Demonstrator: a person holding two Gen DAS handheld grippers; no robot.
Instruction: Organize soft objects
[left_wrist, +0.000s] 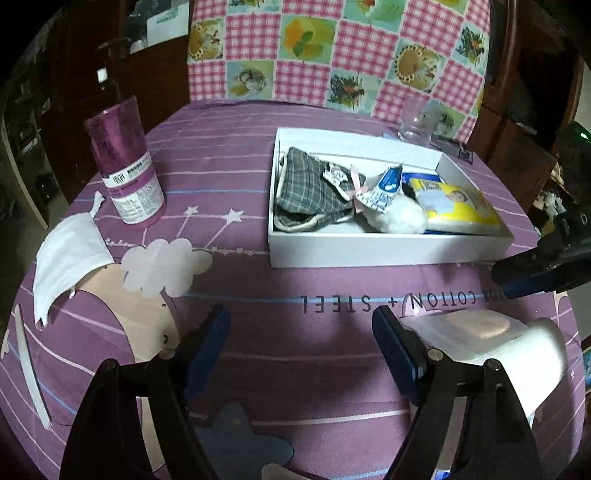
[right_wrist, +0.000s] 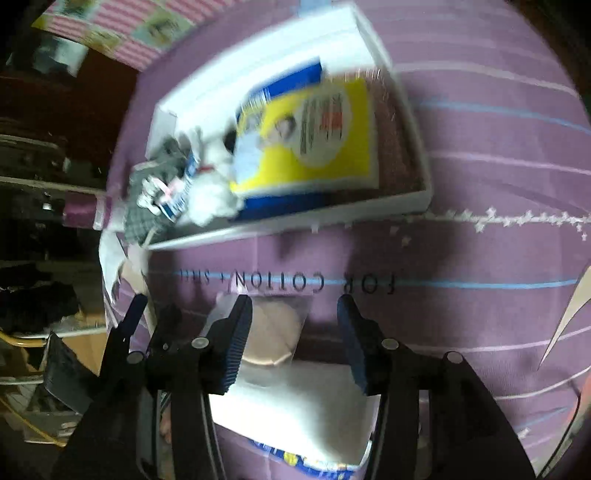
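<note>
The left gripper hangs with its jaws spread wide over the purple printed cloth that covers the bench, nothing between its blue pads. Just beside its right finger lies a white wipes pack with a rounded pale lid.

The right gripper is also spread apart, its fingers to either side of that same wipes pack without clearly pressing it; the view is blurred, so contact cannot be told. In the left wrist view the right gripper's dark tip shows at the far right edge, above the pack.

Beyond both grippers sits a shallow white box. Inside it, from left to right, lie a grey checked fabric pouch, a small blue-and-white sachet with a pink ribbon, a white fluffy piece, and a yellow tissue packet leaning against the right wall.

To the left on the cloth lies a white face mask, well apart from the box. Behind it stands a purple canister, tilted in the fisheye. A clear glass stands behind the box, before a chequered pink cushion.
</note>
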